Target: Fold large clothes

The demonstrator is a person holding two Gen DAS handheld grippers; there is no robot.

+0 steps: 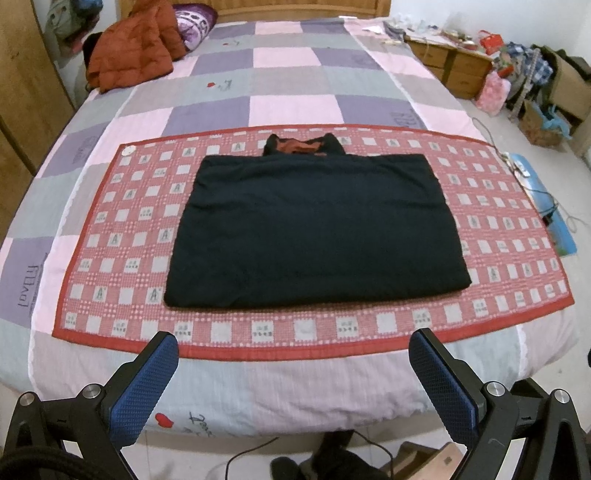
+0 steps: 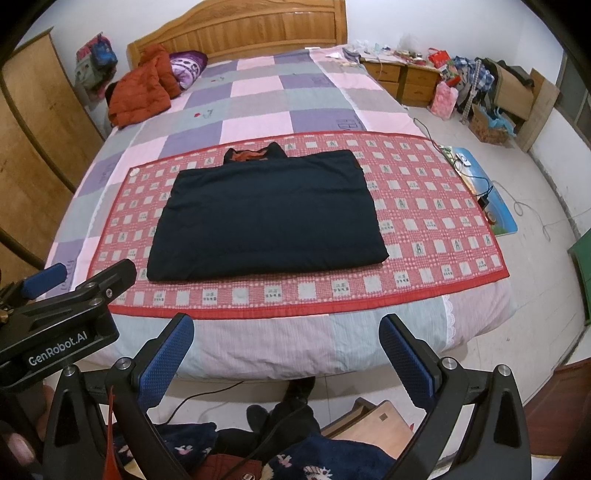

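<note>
A dark navy garment (image 1: 314, 229) lies folded into a flat rectangle on a red checked mat (image 1: 110, 258); its collar with an orange lining (image 1: 299, 146) points toward the headboard. The right wrist view shows the same garment (image 2: 266, 218) on the mat (image 2: 436, 229). My left gripper (image 1: 291, 373) is open, held back over the bed's near edge, well short of the garment. My right gripper (image 2: 286, 354) is open too, above the foot of the bed with nothing between its blue pads (image 2: 166, 362). The left gripper's body (image 2: 74, 314) shows at the left of the right wrist view.
The patchwork quilt (image 1: 295, 74) covers the bed. An orange puffer jacket (image 1: 133, 48) and a purple pillow (image 1: 192, 26) lie near the headboard. Wooden drawers (image 2: 402, 79), bags and cables stand on the floor to the right. A wooden stool (image 2: 373, 424) and patterned clothing sit below me.
</note>
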